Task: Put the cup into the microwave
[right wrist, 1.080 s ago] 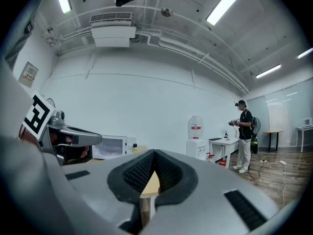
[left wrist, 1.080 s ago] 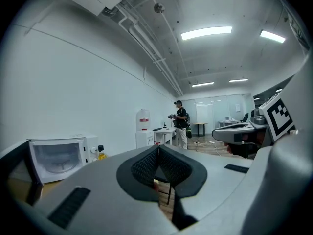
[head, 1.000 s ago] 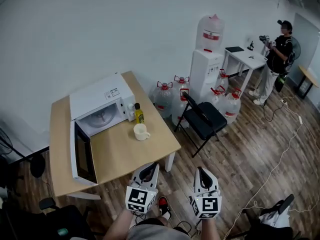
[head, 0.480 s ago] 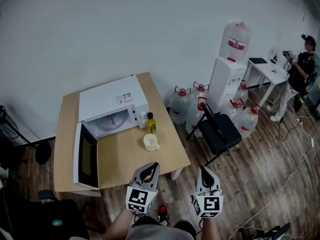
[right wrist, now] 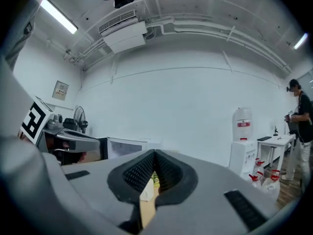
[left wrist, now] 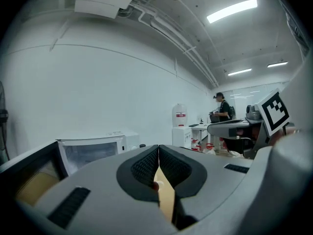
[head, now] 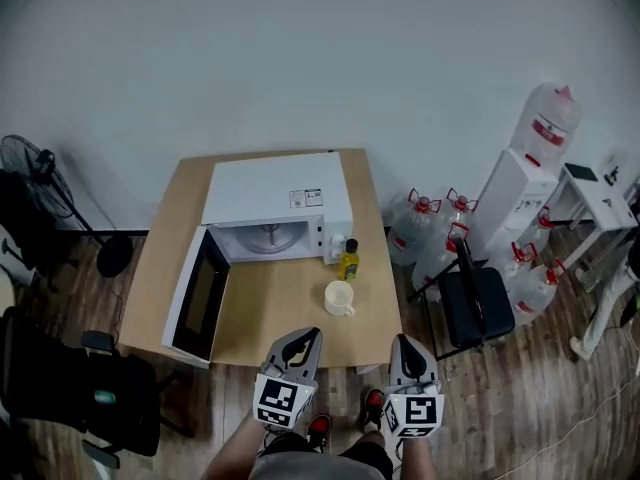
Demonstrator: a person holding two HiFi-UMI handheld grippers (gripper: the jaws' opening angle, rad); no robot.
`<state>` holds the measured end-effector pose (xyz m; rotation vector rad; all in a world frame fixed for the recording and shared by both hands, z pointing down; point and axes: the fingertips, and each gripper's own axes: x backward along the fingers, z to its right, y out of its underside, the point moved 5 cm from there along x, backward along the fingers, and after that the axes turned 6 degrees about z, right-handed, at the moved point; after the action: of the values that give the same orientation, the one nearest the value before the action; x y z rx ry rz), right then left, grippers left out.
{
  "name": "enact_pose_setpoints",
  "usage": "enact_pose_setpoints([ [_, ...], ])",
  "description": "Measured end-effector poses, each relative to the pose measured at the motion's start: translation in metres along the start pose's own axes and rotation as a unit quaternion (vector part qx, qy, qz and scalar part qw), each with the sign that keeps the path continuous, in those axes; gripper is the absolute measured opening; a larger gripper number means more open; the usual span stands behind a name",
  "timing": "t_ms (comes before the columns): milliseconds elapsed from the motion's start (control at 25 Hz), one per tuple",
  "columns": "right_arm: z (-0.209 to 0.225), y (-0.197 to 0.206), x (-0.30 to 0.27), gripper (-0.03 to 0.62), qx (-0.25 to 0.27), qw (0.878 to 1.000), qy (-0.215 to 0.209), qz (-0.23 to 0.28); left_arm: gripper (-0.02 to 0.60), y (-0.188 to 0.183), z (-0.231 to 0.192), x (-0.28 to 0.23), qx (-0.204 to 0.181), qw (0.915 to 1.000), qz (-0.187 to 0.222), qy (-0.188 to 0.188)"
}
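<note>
1. Cup [head: 339,298] sits right of centre on the tabletop [head: 270,318], standing upright. From your head view it is outside the microwave [head: 275,203], just in front of that oven's right end. A small yellow bottle [head: 349,260] stands close behind it. The microwave runs along the back edge, and its door [head: 200,293] is swung open toward the left edge. Your left gripper [head: 303,336] and right gripper [head: 405,340] are side by side at the front edge. Both point at the table and are well apart from the cup. A folding chair [head: 475,303] and a water dispenser [head: 530,168] stand off to the right of the table.

2. Left gripper view: your jaws are pressed together at the tips and hold nothing. Only a sliver of tabletop and a pale bit of the cup [left wrist: 157,185] show through the gap below the tips. The microwave [left wrist: 93,151] lies ahead on the left. A person [left wrist: 222,109] stands far off on the right.

3. Right gripper view: here too your jaws are clenched tip to tip, with nothing in them. The cup [right wrist: 146,195] and the bottle [right wrist: 155,179] show through the gap, both clear of the pads. The microwave [right wrist: 124,148] is ahead on the left, and the water dispenser [right wrist: 243,131] is on the right.
</note>
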<state>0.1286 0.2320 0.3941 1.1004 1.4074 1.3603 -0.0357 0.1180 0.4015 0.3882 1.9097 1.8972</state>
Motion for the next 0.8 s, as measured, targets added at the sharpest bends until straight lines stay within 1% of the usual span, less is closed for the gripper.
enact_pose_setpoints([
  [80, 0.001, 0.003, -0.022, 0.017, -0.001, 0.999, -0.034, -0.001, 0.025, 0.001, -0.009, -0.003, 0.004, 0.9994, -0.001, -0.034],
  [200, 0.002, 0.009, -0.057, 0.017, -0.003, 0.996, -0.089, -0.005, 0.025, 0.004, -0.022, -0.01, 0.013, 0.9961, -0.004, -0.088],
  [440, 0.0, 0.034, -0.113, 0.017, 0.001, 0.982, -0.184, -0.032, 0.025, 0.022, -0.035, -0.022, 0.037, 0.9833, -0.029, -0.176],
  [560, 0.001, 0.056, -0.13, 0.017, -0.004, 0.975, -0.215, -0.051, 0.025, 0.036, -0.037, -0.027, 0.047, 0.9768, -0.042, -0.205],
  [800, 0.0, 0.101, -0.153, 0.017, -0.007, 0.963, -0.255, -0.092, 0.025, 0.07, -0.038, -0.038, 0.069, 0.9653, -0.064, -0.243],
])
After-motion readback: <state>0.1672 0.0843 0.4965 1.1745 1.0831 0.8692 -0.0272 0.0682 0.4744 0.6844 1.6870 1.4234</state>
